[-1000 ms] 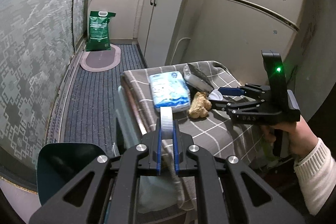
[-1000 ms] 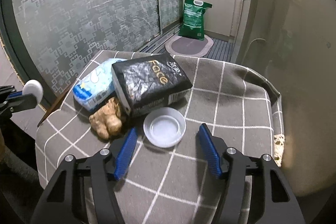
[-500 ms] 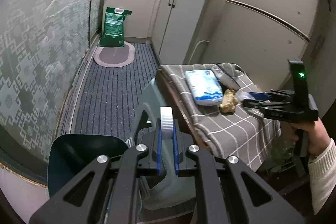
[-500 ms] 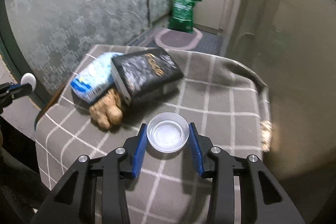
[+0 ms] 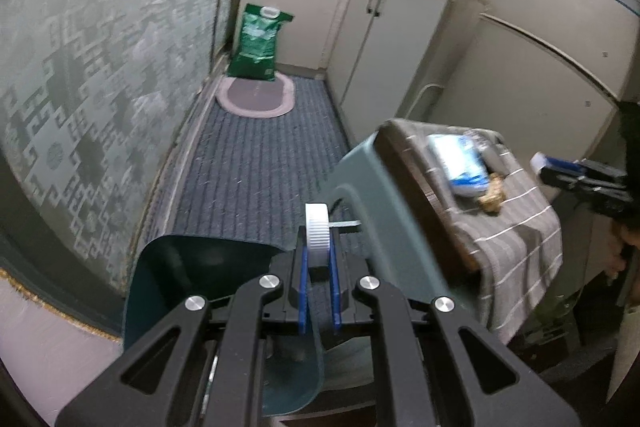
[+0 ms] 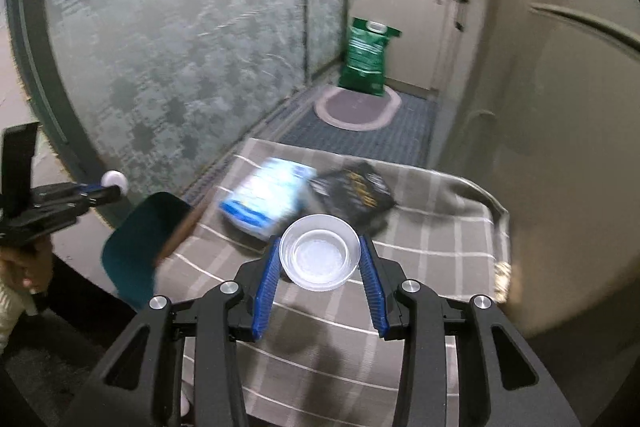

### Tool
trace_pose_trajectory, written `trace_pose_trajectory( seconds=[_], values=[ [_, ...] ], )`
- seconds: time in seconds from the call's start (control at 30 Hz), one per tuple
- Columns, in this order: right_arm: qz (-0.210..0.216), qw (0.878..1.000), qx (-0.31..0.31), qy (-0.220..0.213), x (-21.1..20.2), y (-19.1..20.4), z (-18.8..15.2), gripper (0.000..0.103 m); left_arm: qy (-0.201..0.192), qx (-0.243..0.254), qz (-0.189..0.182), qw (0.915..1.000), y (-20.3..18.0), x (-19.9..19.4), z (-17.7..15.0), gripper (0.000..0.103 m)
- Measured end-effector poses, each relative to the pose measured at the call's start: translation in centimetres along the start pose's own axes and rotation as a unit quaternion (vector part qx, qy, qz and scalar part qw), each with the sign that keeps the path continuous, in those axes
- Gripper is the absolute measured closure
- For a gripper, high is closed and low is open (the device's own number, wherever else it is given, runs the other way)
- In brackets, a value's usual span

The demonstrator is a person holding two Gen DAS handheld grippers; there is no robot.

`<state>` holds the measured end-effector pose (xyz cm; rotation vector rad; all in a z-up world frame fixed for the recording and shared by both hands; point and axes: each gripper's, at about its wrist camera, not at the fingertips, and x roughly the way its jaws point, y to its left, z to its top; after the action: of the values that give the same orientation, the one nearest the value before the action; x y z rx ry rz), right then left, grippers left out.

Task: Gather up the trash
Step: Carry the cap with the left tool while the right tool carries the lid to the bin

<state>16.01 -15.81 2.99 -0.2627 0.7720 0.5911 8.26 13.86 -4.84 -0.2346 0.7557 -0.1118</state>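
My left gripper (image 5: pixel 318 255) is shut on a white ribbed bottle cap (image 5: pixel 317 235), held above the open teal bin (image 5: pixel 168 279) on the floor. In the right wrist view that cap (image 6: pixel 114 180) shows at the far left, above the bin (image 6: pixel 136 239). My right gripper (image 6: pixel 319 259) is shut on a clear round plastic cup (image 6: pixel 319 253), lifted off the checked cloth on the table (image 6: pixel 440 227). On the cloth lie a blue-and-white packet (image 6: pixel 268 201), a black packet (image 6: pixel 352 189) and, in the left wrist view, a brown lump (image 5: pixel 494 193).
A grey-green stool (image 5: pixel 372 195) stands between the bin and the table. A green bag (image 5: pixel 260 45) and an oval mat (image 5: pixel 256 95) lie down the striped floor. A patterned glass door (image 5: pixel 80 67) runs along the left; cabinets and a fridge (image 5: pixel 540 47) line the right.
My right gripper has closed on the clear cup and raised it off the cloth. My left gripper has carried the white cap away from the table to above the teal bin.
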Motion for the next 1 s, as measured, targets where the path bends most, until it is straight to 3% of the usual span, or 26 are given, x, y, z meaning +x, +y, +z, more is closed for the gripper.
trace_pose_trajectory(
  seconds=[0.23,0.5,0.77,1.0],
  values=[
    [0.042,0.999,-0.032,-0.005,0.8,4.9,2.1,0.063,0.041,-0.017,0.03,0.9986,3.9,1.7,-2.4,0.093],
    [0.084,0.994,-0.062,0.014,3.3,10.3,3.2,0.063,0.099,-0.002,0.044,0.9941,5.5,4.3,-5.7,0.093],
    [0.105,0.99,-0.089,0.04,5.8,14.7,3.4,0.063,0.143,-0.006,0.037,0.989,6.5,5.8,-8.2,0.092],
    [0.116,0.987,-0.098,0.057,7.7,17.1,3.6,0.063,0.157,-0.004,0.031,0.9871,7.2,5.9,-9.2,0.089]
  ],
)
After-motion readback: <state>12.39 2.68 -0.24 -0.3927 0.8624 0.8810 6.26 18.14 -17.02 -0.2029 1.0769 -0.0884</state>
